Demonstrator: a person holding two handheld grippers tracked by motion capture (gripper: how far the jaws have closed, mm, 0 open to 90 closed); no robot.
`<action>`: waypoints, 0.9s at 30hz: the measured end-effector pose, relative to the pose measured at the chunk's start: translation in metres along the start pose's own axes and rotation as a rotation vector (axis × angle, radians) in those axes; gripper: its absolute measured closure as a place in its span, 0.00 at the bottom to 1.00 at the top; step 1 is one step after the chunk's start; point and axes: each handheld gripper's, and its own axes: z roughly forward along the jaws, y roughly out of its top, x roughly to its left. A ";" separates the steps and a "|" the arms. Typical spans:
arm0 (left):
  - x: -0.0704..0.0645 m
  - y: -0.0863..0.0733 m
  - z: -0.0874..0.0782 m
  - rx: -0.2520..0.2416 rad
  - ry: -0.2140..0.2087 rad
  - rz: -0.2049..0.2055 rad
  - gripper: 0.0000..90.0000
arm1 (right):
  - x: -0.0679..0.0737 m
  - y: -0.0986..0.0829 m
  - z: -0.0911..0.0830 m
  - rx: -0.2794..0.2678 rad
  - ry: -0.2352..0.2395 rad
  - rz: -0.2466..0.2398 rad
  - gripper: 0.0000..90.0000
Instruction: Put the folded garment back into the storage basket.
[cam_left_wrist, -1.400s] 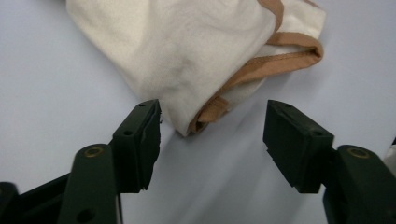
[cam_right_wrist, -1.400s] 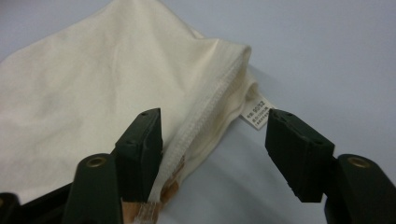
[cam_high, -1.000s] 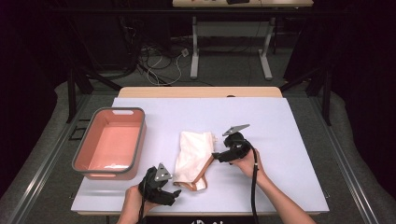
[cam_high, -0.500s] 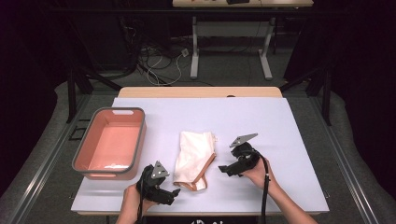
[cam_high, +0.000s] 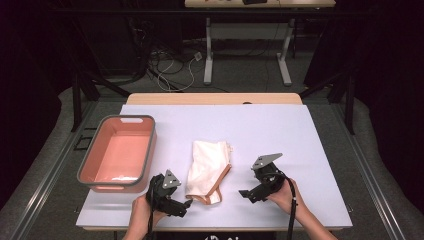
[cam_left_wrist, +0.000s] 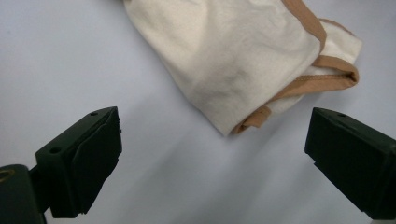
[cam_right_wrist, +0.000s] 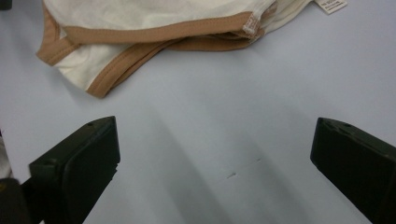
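A folded cream cloth with tan trim lies in the middle of the pale table. My left gripper rests at the front edge, just left of the cloth's near corner, open and empty. From the left gripper view the cloth lies ahead of the left gripper, apart from it. My right gripper sits low to the right of the cloth, also open and empty. The cloth's trimmed edge lies beyond the right gripper, with bare table between the wide jaws.
A pink tub with a grey rim stands at the left of the table, empty. Behind the table are desk legs and cables on the floor. The table's right half is bare.
My right gripper has drawn back from the cloth, towards the front right, and has come down near the table. The left gripper has stayed put.
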 end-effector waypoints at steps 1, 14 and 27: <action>0.001 0.001 0.000 0.003 0.001 -0.002 0.03 | 0.000 -0.001 -0.001 0.002 -0.001 -0.005 0.00; 0.006 0.017 0.001 -0.005 0.018 -0.008 0.02 | 0.001 -0.014 -0.015 -0.024 -0.024 -0.015 0.00; 0.024 0.042 0.012 0.003 0.020 -0.046 0.01 | 0.001 -0.022 -0.024 -0.025 -0.005 -0.019 0.00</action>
